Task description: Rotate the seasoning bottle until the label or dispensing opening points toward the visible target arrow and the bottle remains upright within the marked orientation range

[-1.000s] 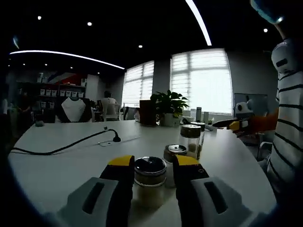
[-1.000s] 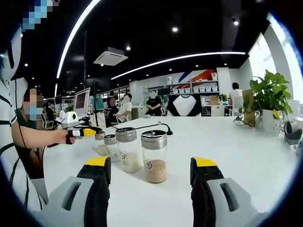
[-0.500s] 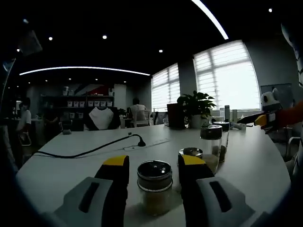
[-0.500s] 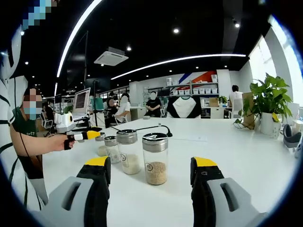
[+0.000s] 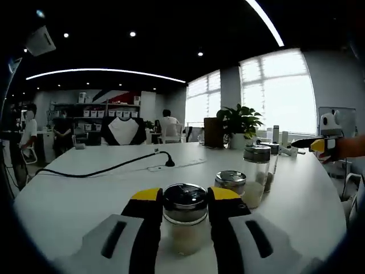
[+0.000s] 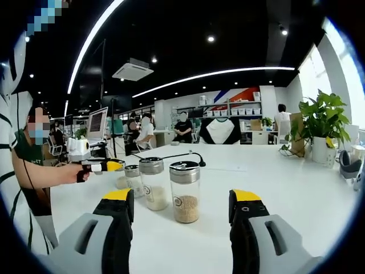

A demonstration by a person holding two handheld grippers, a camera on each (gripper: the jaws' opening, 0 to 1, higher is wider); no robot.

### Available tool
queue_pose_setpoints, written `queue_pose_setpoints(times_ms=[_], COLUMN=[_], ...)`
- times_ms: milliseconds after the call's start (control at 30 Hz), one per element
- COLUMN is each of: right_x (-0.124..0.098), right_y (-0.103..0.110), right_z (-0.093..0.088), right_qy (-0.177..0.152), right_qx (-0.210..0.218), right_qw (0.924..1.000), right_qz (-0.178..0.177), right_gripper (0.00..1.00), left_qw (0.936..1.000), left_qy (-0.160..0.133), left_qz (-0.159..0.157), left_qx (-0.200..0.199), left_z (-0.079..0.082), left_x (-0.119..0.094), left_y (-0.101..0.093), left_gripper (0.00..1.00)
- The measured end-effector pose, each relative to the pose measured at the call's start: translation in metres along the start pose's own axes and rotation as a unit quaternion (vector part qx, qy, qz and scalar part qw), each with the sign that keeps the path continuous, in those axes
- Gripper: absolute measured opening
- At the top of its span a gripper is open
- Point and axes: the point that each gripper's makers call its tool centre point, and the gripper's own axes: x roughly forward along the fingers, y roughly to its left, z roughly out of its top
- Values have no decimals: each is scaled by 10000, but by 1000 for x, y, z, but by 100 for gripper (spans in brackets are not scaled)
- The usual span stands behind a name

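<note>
A small glass seasoning bottle [image 5: 184,228] with a dark metal lid and pale contents stands upright on the white table [image 5: 74,200]. My left gripper [image 5: 185,197] is shut on it, with the yellow-tipped jaws pressed against both sides. In the right gripper view this left gripper [image 6: 108,165] sits at the far end of a row of bottles, held by a person's hand. My right gripper [image 6: 182,200] stands open, just short of the nearest bottle [image 6: 185,191], which holds tan grains. Its yellow tip [image 5: 316,144] shows at the right of the left gripper view.
Behind the held bottle stand a short jar [image 5: 231,182] and a taller bottle [image 5: 255,174]. A black cable [image 5: 102,170] runs across the table. A potted plant [image 5: 236,123] stands at the far edge. A person in a striped shirt [image 6: 23,165] is at the left.
Half a second ago the left jaws stood apart from the bottle; now they press on its sides. The left view has shifted slightly. The right gripper has hardly moved.
</note>
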Motion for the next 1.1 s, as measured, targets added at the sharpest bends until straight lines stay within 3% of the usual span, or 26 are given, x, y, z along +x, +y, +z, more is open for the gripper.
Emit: queue_pose_setpoints(times_ms=[433, 900, 1100], right_x=[-3, -3, -1], right_y=[5, 4, 4], right_z=[-4, -6, -9], right_qy=[4, 45, 143], right_qx=[51, 16, -89], right_qw=[9999, 9999, 9998], right_qz=[149, 164, 118], right_gripper=[67, 67, 71], left_qw=[9979, 9858, 9861], left_qy=[125, 175, 217], left_qz=[-635, -1669, -1641], left_qx=[44, 8, -172], left_z=[0, 1, 1], left_x=[0, 1, -1], left_y=[-1, -9, -12], left_gripper=[33, 33, 33])
